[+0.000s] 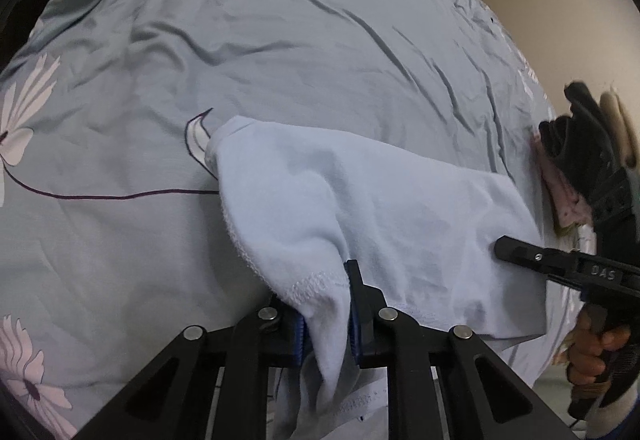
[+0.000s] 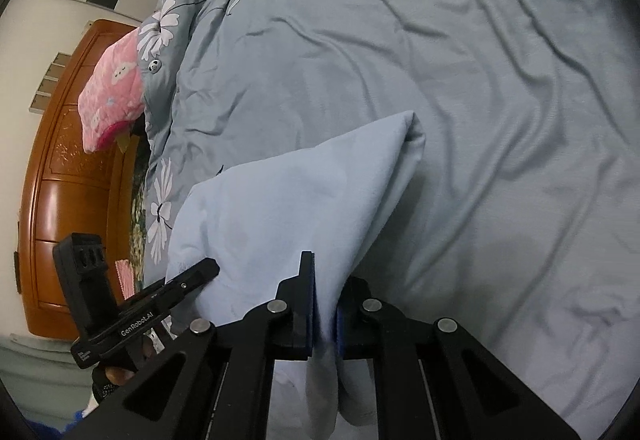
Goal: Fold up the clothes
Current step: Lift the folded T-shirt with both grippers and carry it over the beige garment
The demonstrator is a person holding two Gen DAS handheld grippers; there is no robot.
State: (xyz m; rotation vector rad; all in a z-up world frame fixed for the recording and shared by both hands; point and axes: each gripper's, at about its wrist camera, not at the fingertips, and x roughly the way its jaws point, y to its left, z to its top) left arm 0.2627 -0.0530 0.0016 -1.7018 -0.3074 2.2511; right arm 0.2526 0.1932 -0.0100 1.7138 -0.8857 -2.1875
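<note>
Both tools pinch the pale blue garment between them.

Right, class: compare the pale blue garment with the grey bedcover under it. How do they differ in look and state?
The garment is plain pale blue; the bedcover is greyer with printed flowers. The garment is lifted at its near edge, pinched in the jaws of the left gripper and the right gripper; the bedcover lies spread flat. The garment is far smaller. Both are wrinkled cloth.
</note>
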